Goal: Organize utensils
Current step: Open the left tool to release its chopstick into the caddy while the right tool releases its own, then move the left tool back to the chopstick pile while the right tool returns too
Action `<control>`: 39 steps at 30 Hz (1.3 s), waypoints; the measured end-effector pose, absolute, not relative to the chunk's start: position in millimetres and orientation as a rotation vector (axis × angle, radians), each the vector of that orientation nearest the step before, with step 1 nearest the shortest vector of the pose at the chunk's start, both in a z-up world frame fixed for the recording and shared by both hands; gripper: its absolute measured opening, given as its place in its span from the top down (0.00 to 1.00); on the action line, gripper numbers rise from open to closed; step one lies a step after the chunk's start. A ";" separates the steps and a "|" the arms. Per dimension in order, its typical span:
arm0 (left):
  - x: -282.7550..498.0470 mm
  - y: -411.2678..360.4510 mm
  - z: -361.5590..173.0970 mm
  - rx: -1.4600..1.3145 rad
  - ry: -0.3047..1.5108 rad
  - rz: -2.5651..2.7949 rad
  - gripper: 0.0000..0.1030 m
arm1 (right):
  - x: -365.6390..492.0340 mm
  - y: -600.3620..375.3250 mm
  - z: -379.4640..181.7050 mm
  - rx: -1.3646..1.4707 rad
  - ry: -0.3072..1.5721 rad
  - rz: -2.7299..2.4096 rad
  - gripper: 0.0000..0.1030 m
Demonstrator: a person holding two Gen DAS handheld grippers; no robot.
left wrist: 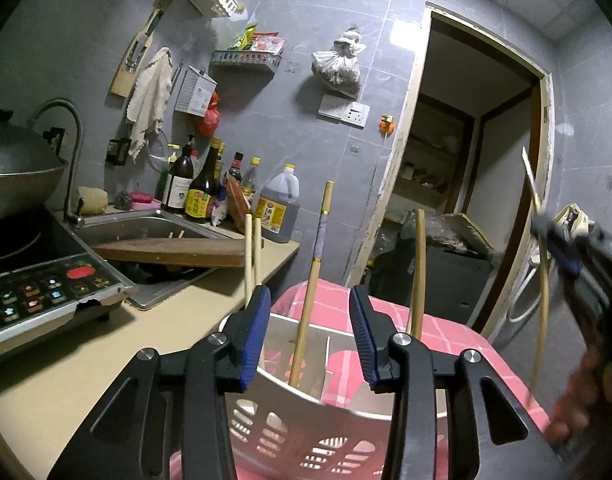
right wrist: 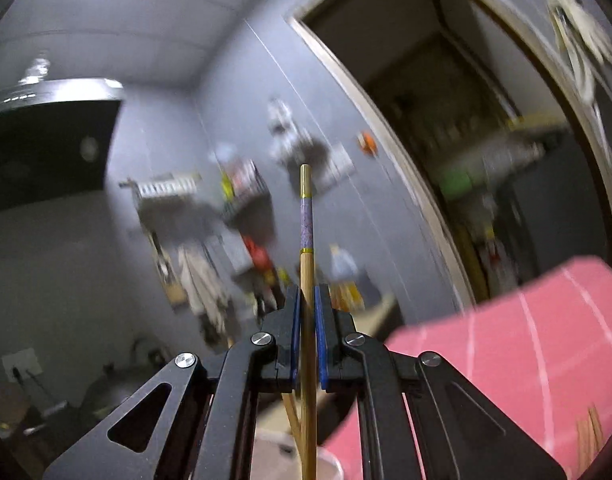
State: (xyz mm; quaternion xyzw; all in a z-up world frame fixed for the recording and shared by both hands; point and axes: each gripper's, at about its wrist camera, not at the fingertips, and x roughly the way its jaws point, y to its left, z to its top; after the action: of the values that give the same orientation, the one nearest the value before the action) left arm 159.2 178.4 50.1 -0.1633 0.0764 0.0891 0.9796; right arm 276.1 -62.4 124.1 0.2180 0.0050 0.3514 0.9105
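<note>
The right gripper (right wrist: 306, 312) has its blue-padded jaws clamped on a long bamboo chopstick with a speckled purple band edged by two gold rings (right wrist: 307, 216); the pale stick runs upright through the pads, its blunt gold-tipped end toward twelve o'clock in the right wrist view, its lower shaft dropping past six o'clock. The left gripper (left wrist: 309, 328) hangs with jaws spread wide and nothing between them, just above the white perforated plastic utensil holder (left wrist: 302, 436), which sits on a pink checked cloth (left wrist: 457, 340). Inside the holder a matching purple-banded chopstick (left wrist: 311, 280) leans near twelve o'clock, a plain brown wooden stick (left wrist: 419, 272) stands toward one o'clock, and two pale chopsticks (left wrist: 252, 256) rise at eleven o'clock. In the left wrist view the right gripper, blurred, appears at three o'clock.
</note>
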 end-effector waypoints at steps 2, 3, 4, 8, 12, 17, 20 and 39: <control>157.1 178.2 50.2 -0.329 0.156 0.185 0.62 | 275.1 -53.5 127.8 0.421 -0.069 0.694 0.95; 157.0 178.4 50.5 -0.329 0.157 0.186 0.62 | 274.4 -50.6 127.9 0.405 -0.098 0.683 0.95; 156.6 178.2 50.3 -0.328 0.159 0.186 0.61 | 277.4 -46.7 127.2 0.387 -0.110 0.676 0.95; 157.9 174.8 48.8 -0.312 0.173 0.195 0.61 | 289.7 -31.2 111.8 0.340 -0.068 0.674 0.95; 158.3 172.0 47.3 -0.301 0.180 0.199 0.58 | 291.9 -25.5 93.1 0.305 0.013 0.680 0.95; 158.3 170.1 47.4 -0.299 0.179 0.198 0.55 | 285.2 -33.1 83.7 0.275 0.093 0.684 0.93; 156.8 168.3 48.0 -0.294 0.182 0.194 0.53 | 279.2 -38.3 79.3 0.252 0.144 0.686 0.92; 125.4 114.6 74.8 -0.256 0.131 0.036 0.21 | 204.4 -139.0 111.6 0.227 0.093 0.584 0.31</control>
State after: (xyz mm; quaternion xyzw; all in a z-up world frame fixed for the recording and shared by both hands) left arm 125.4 114.6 74.8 -0.1277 0.0652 0.0182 0.9895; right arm 204.4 -139.0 111.6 0.1116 0.0455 0.2870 0.9503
